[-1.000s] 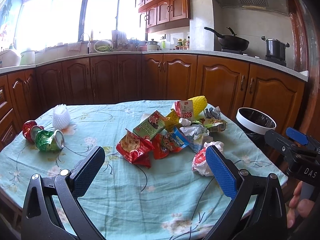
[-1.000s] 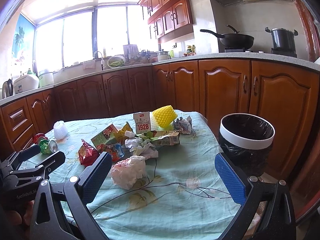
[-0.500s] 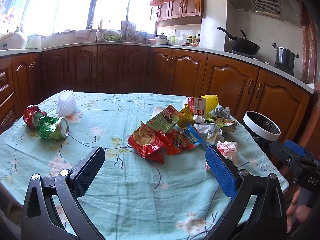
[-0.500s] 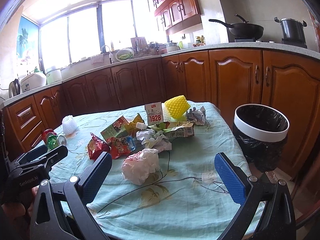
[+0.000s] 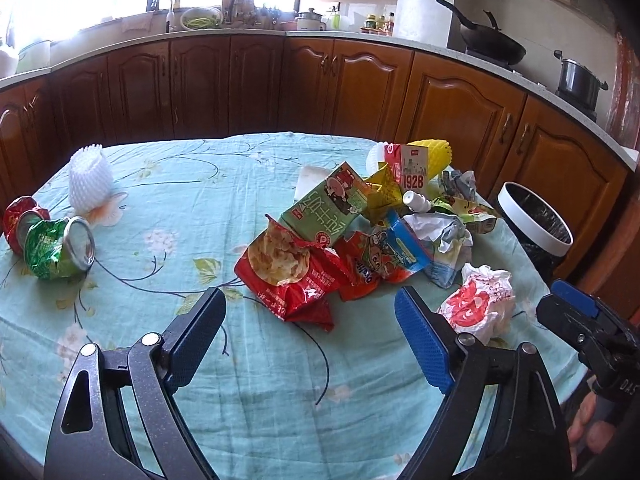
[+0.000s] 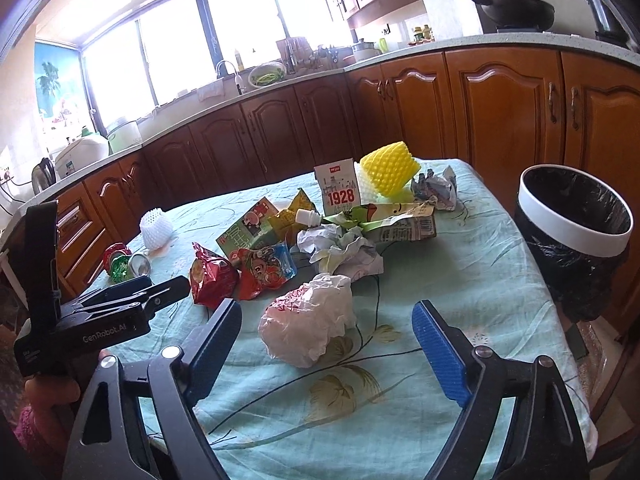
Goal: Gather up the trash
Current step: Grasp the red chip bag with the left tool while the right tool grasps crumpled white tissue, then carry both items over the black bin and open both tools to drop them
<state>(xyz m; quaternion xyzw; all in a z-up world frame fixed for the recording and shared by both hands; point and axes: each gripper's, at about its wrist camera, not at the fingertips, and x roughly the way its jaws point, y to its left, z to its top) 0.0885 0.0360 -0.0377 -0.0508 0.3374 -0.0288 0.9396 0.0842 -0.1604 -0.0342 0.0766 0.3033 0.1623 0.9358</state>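
Observation:
A pile of trash lies on the table: a red snack bag point(image 5: 290, 270), a green carton point(image 5: 326, 208), a "1928" carton point(image 6: 337, 192), yellow foam netting point(image 6: 390, 168) and crumpled paper point(image 6: 344, 250). A crumpled white and red wrapper point(image 6: 310, 318) lies nearest, just ahead of my right gripper point(image 6: 326, 334), which is open and empty. My left gripper point(image 5: 310, 330) is open and empty, just short of the red snack bag. A black bin with a white rim point(image 6: 574, 216) stands beside the table on the right.
Crushed green point(image 5: 58, 248) and red point(image 5: 18, 224) cans and a white foam net point(image 5: 86, 178) lie at the table's left side. Wooden kitchen cabinets point(image 5: 360, 84) run behind the table. The floral tablecloth point(image 5: 260, 380) covers the table.
Both grippers have moved forward and lower toward the trash pile. The wrapper now lies just ahead of the right gripper's fingers. Both stay open.

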